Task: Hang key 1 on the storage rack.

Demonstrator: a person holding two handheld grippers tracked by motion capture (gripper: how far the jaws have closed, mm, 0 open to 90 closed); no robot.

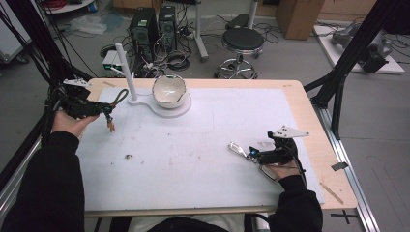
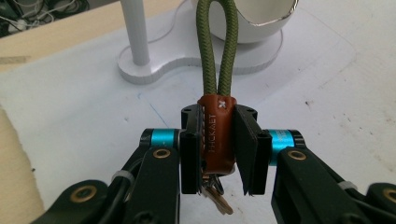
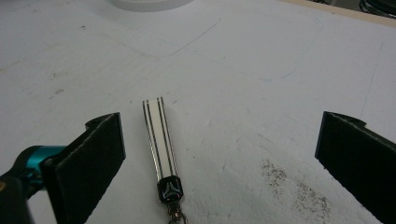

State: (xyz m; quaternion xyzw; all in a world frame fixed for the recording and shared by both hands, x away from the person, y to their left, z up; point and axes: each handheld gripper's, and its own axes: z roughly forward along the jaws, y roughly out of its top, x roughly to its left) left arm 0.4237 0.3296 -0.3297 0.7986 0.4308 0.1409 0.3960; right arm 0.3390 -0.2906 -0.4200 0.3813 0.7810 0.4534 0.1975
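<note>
The left gripper [image 2: 218, 144] is clamped on the brown leather sleeve of a key fob [image 2: 215, 135], held clear of the table; its green cord loop [image 2: 215, 51] runs along the jaw axis toward 12 o'clock, straight at the white post stand [image 1: 126, 72] beside the bowl [image 1: 169, 91]. The right gripper [image 3: 219, 158] rests wide open around a striped key tag [image 3: 159, 142], gripping nothing.

left gripper [image 2: 218, 144]: black jaws, cyan collars, brass screws | right gripper [image 1: 246, 152]: black, grey three-cornered plate | sleeves [image 1: 48, 183]: black
</note>
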